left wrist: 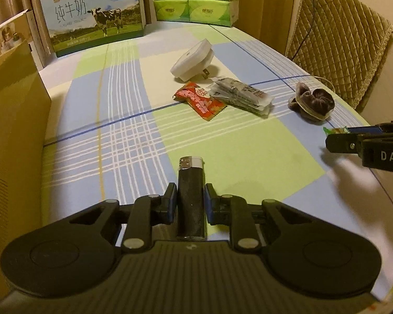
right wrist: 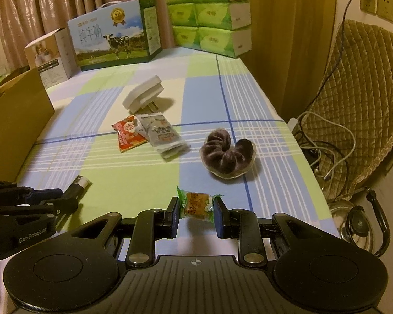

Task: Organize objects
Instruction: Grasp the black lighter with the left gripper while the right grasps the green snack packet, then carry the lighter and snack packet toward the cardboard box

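Note:
My left gripper (left wrist: 190, 201) is shut on a black lighter (left wrist: 190, 196) with a silver top, held just above the checked tablecloth. My right gripper (right wrist: 196, 213) is shut on a small candy in a green and orange wrapper (right wrist: 197, 205); it shows at the right edge of the left wrist view (left wrist: 338, 142). On the cloth ahead lie a white plug adapter (right wrist: 144, 93), a red snack packet (right wrist: 128, 133), a grey sachet stack (right wrist: 162, 134) and a dark scrunchie (right wrist: 226, 154).
A brown cardboard box (left wrist: 13, 130) stands at the left. A milk carton box (right wrist: 115, 35), a small white box (right wrist: 49, 55) and green tissue packs (right wrist: 209, 13) line the back. A quilted chair (right wrist: 359, 104), cables and a kettle (right wrist: 353, 227) are off the right edge.

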Demonstrator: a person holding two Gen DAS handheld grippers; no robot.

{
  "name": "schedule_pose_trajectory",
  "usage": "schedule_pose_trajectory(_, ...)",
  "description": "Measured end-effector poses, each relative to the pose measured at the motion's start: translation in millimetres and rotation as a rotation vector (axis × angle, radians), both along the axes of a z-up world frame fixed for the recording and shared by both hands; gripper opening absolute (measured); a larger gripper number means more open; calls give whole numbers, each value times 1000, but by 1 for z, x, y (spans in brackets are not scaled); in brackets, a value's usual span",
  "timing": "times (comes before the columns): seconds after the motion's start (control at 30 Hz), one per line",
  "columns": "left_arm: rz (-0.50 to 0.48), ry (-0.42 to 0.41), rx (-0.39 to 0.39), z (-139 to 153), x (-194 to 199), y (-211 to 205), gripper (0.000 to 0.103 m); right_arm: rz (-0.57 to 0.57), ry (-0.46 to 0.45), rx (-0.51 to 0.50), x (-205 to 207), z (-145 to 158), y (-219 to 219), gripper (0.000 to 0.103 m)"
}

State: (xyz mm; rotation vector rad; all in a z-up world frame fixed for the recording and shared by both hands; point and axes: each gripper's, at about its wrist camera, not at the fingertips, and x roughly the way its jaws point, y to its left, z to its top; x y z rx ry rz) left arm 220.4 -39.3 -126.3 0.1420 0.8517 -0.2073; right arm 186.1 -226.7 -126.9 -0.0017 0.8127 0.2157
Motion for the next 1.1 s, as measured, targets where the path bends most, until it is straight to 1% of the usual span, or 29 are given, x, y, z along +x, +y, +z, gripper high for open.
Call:
schedule_pose_trajectory(0.23, 10, -37, -24, 34, -15, 5, 18, 5, -34, 11, -12, 25, 1, 24)
schedule_pose_trajectory(0.47, 31, -72, -60, 75, -42, 12, 18, 24, -82, 35, -38, 65, 10, 24)
schedule_pose_trajectory(0.57, 38, -82, -88, 91, -54, 19, 18, 44, -96, 44, -52, 80, 18, 24)
schedule_pose_trajectory(0.83, 46, -131, -92, 132, -92, 39, 18, 105, -126, 62, -89, 109, 49, 24)
schedule_pose_trajectory(1.1, 104, -170, -77, 156, -127, 76, 18, 182, -155, 80, -116, 130, 88, 24)
